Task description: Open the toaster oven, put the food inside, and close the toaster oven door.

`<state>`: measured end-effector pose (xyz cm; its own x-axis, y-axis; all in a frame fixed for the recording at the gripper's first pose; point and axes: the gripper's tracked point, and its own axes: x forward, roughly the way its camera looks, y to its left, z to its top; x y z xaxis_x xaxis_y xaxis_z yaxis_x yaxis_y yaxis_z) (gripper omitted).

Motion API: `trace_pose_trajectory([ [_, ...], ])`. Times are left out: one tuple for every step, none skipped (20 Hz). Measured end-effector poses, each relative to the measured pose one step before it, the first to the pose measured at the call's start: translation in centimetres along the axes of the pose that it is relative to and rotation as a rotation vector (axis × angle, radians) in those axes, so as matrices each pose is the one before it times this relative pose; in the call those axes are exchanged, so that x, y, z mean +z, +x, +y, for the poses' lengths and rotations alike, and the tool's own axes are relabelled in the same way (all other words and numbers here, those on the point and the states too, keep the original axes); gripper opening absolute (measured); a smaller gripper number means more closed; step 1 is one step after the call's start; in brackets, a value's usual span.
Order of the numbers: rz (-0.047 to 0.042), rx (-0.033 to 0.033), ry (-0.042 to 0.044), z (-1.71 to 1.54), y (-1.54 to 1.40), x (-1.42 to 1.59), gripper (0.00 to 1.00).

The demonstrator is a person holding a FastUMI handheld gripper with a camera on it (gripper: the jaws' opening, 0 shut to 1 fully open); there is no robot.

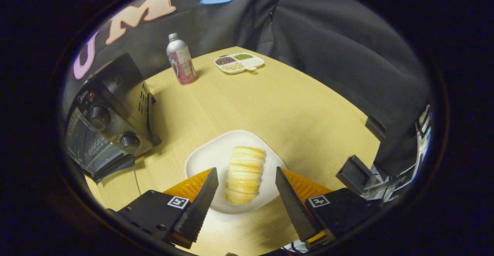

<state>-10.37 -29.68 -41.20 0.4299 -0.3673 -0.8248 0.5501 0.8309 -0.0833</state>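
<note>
The table (293, 105) is big and made of pale wood. The oven (108, 121) sits far off to the left of the fingers, with its door hanging open. A white plate (200, 159) lies just ahead of the gripper (245, 178). The bread (245, 173) sits on the plate, between the two fingers. The fingers are wide apart and do not touch it. Far back stand a can (180, 59) and a small tray (254, 62) with beans in three parts.

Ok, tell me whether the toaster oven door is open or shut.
Open: the toaster oven door hangs tilted outward. The open claw straddles the bread.
</note>
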Motion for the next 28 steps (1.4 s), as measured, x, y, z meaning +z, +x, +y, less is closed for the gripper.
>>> trace_pose_trajectory([
  [0.01389, 0.00520, -0.00963, 0.193, 0.216, -0.379, 0.95],
  [0.01349, 0.00212, -0.01102, 0.098, 0.166, -0.250, 0.96],
  [0.01342, 0.00426, -0.01370, 0.178, 0.251, -0.373, 0.94],
  [0.01567, 0.00284, -0.01669, 0.172, 0.160, -0.391, 0.93],
  [0.01789, 0.00353, -0.01776, 0.192, 0.204, -0.512, 0.91],
  [0.00298, 0.02076, -0.00426, 0.450, 0.044, -0.027, 0.89],
  [-0.01081, -0.00291, 0.00436, 0.199, 0.068, 0.142, 0.84],
  [0.00193, -0.00667, 0.00102, -0.174, -0.061, -0.110, 0.78],
  [-0.01088, 0.01543, 0.01078, 0.359, 0.377, 0.152, 0.72],
  [0.00295, 0.00030, 0.00201, -0.080, -0.117, 0.070, 0.66],
  [0.00173, 0.00366, 0.00059, 0.059, -0.185, -0.161, 0.60],
  [0.00275, -0.00021, 0.00451, 0.044, -0.039, 0.028, 0.60],
  [0.00068, 0.00997, 0.00806, 0.283, 0.039, 0.003, 0.56],
  [-0.00612, -0.00138, 0.00690, 0.012, 0.037, 0.190, 0.52],
  [-0.00614, -0.00087, 0.00616, -0.039, -0.221, 0.086, 0.48],
  [-0.02011, -0.00100, 0.00911, 0.099, -0.332, 0.411, 0.48],
  [-0.02649, 0.00320, 0.01087, 0.168, -0.216, 0.576, 0.48],
  [-0.02937, 0.00524, 0.01340, 0.231, -0.412, 0.676, 0.48],
  [-0.02998, 0.00800, 0.01420, 0.329, -0.505, 0.677, 0.48],
  [-0.02720, 0.01156, 0.01408, 0.395, -0.528, 0.630, 0.48],
  [-0.02511, 0.01603, 0.01429, 0.546, -0.471, 0.536, 0.48],
  [-0.01874, 0.01524, 0.01287, 0.604, -0.493, 0.375, 0.48],
  [-0.01522, 0.01392, 0.01017, 0.642, -0.494, 0.224, 0.48],
  [-0.01381, 0.01419, 0.00819, 0.733, -0.491, 0.210, 0.48],
  [-0.01032, 0.01720, 0.00792, 0.968, -0.472, 0.060, 0.48],
  [-0.00841, 0.01971, 0.00760, 1.094, -0.488, -0.038, 0.48],
  [-0.00571, 0.01968, 0.00617, 1.218, -0.527, -0.158, 0.48],
  [-0.00441, 0.02077, 0.00493, 1.331, -0.522, -0.229, 0.48],
])
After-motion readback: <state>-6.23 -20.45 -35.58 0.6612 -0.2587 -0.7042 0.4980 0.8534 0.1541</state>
